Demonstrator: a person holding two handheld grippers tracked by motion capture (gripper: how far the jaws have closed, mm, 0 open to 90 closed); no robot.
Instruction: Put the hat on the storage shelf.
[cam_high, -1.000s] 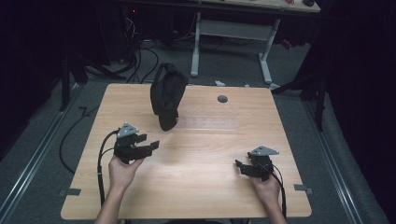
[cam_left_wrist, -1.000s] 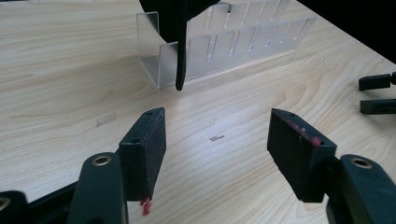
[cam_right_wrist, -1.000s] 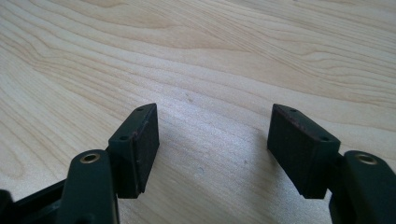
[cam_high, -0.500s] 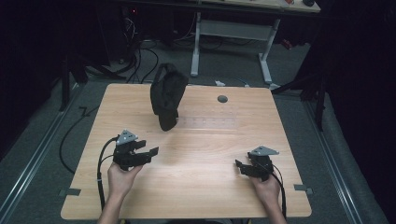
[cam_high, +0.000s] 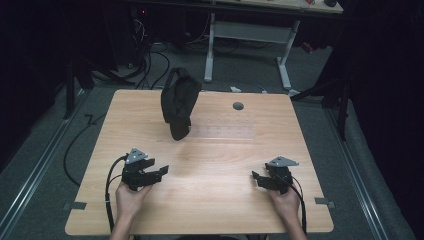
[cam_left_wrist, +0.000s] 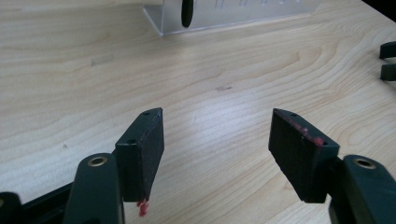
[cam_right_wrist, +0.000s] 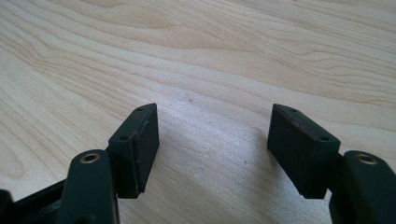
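A black bag-like thing (cam_high: 177, 102) hangs over the left end of a clear acrylic stand (cam_high: 225, 132) at the table's back middle. Its dark tip (cam_left_wrist: 187, 11) and the clear stand (cam_left_wrist: 233, 14) show far off in the left gripper view. My left gripper (cam_high: 161, 172) rests low at the front left, held by a hand, jaws open with bare wood between them (cam_left_wrist: 217, 135). My right gripper (cam_high: 256, 179) sits at the front right, also open and empty (cam_right_wrist: 212, 130). Its jaw tips (cam_left_wrist: 388, 60) peek in at the right edge of the left gripper view.
The wooden table (cam_high: 215, 210) has a round cable hole (cam_high: 238, 106) near its back edge. Behind the table stand the legs of a white desk (cam_high: 285, 65), with cables on the floor. Metal rails run along the floor on both sides.
My left gripper has come down and back toward the table's front edge, still open and empty. The right gripper and the black bag have not moved.
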